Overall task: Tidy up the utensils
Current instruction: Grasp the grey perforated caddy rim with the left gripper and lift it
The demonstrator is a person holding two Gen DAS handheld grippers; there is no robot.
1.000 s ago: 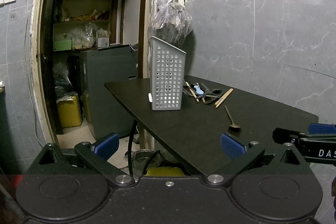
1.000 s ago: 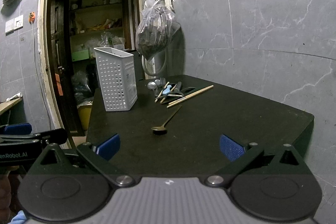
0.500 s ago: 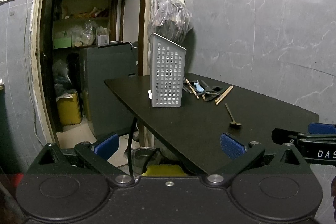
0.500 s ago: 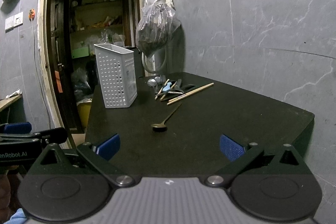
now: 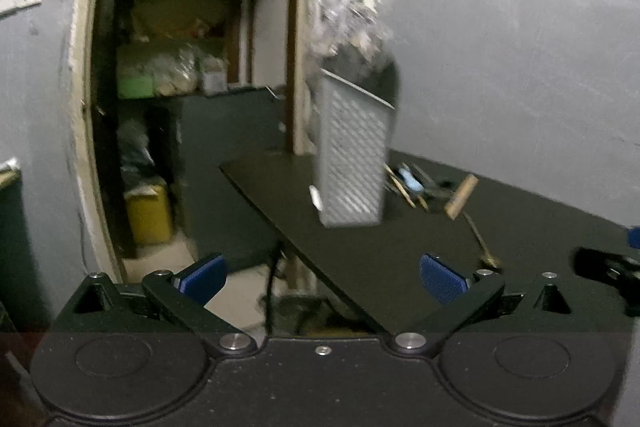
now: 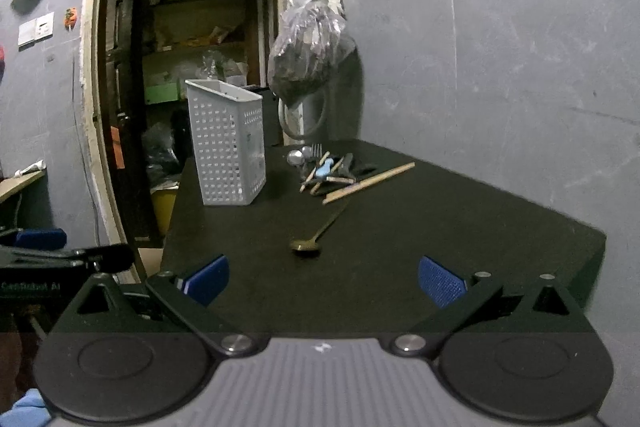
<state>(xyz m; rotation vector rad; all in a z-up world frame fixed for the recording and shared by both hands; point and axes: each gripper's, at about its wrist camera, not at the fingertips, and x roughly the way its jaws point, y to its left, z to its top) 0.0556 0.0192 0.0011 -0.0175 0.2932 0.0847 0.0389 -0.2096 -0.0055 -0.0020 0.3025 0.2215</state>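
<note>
Utensils heaped mid-worktop beside one basket near left edge; one spoon apart, nearer. Bare worktop ahead. Left gripper and right gripper: jaws released, empty.

a black table bears a white perforated basket, a utensil pile and a lone spoon.

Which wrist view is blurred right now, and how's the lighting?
Left wrist view: motion-smeared, the white perforated plastic caddy and hanging clear plastic bag streaked; the left tool itself stays sharp. Right wrist view: crisp, the small brass spoon and caddy holes readable. Both: dim, bluish, fisheye-bent door frame, dark matte table without glare.
</note>
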